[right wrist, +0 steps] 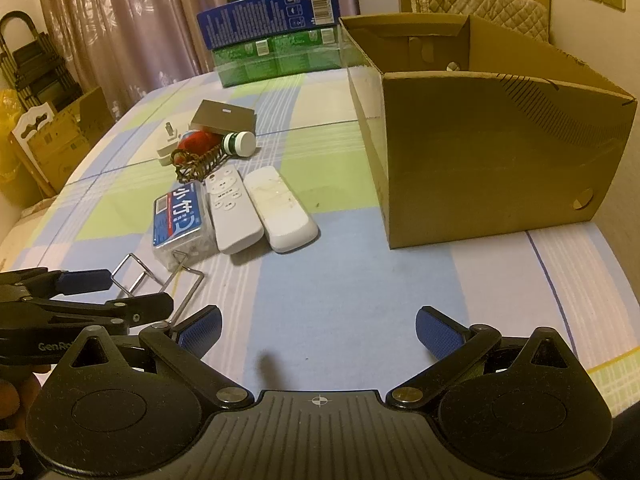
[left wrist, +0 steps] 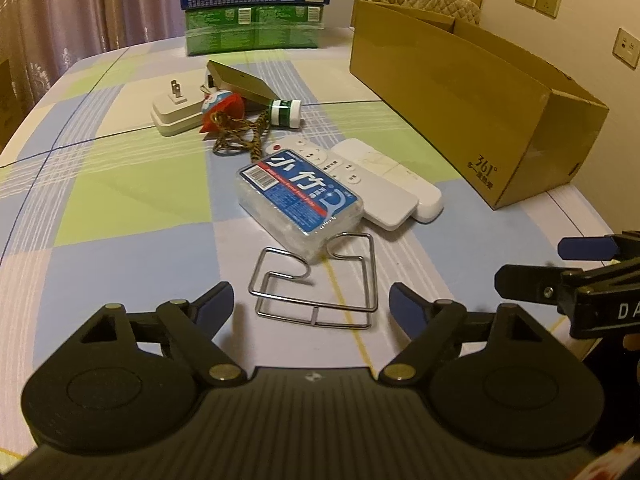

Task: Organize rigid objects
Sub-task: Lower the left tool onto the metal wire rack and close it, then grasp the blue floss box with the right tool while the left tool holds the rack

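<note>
My left gripper (left wrist: 312, 304) is open and empty, just above a bent wire holder (left wrist: 316, 280) on the table. Beyond it lie a clear floss-pick box with a blue label (left wrist: 300, 200), two white remotes (left wrist: 384, 176), a green-capped bottle (left wrist: 286, 112), a red toy with a braided cord (left wrist: 224, 112), a white plug adapter (left wrist: 176, 114) and a flat tan box (left wrist: 240, 82). My right gripper (right wrist: 318, 330) is open and empty over bare tablecloth, right of the wire holder (right wrist: 160, 276). The remotes (right wrist: 256, 204) and floss box (right wrist: 180, 220) lie ahead of it to the left.
An open cardboard box (right wrist: 492, 152) stands at the right, also in the left wrist view (left wrist: 460, 96). Stacked blue and green cartons (left wrist: 256, 4) stand at the far edge. Curtains hang behind; folded chairs and boxes (right wrist: 44, 92) are left of the table.
</note>
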A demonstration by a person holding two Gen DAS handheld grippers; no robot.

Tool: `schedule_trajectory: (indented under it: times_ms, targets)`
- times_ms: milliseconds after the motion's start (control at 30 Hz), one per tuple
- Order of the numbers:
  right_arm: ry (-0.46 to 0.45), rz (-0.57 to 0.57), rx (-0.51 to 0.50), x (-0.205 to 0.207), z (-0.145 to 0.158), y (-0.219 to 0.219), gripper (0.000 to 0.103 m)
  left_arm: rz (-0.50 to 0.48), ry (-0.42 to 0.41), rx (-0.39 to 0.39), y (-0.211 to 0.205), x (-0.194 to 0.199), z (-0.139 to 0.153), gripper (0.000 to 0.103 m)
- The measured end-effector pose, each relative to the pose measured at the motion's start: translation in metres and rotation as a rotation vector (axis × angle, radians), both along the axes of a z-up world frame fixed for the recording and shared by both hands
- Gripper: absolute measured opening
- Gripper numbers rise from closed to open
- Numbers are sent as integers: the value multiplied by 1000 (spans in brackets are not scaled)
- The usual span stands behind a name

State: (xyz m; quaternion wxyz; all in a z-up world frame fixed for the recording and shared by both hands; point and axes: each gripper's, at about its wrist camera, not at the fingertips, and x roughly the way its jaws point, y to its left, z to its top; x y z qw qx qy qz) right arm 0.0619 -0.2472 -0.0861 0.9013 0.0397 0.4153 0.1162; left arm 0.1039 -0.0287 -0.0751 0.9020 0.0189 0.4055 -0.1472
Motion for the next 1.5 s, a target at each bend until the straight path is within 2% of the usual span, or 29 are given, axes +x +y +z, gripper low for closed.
schedule_trajectory:
  times_ms: [200, 733, 867, 1067, 1167, 1367, 1500]
  targets:
    - [-4, 0, 3, -1, -1, 2, 100, -9, -15, 9, -4, 1, -2, 65]
    - [-3, 10, 4, 1, -1, 7, 100, -28, -58, 45, -9, 4, -6, 66]
    - [-1, 10, 3, 1, -2, 7, 100, -37, -76, 72, -11, 5, -8, 70]
    - [-1, 14, -2, 1, -3, 9, 100, -55, -93, 83, -13, 4, -7, 66]
    - [-13, 27, 6, 1, -2, 9, 100, -16, -77, 37, -5, 5, -1, 65]
    - [-91, 122, -13, -2, 7, 28, 100, 35, -97, 49, 17, -5, 12, 65]
    - [-99, 162, -11, 4, 6, 44, 100, 99, -106, 38, 38, -6, 17, 65]
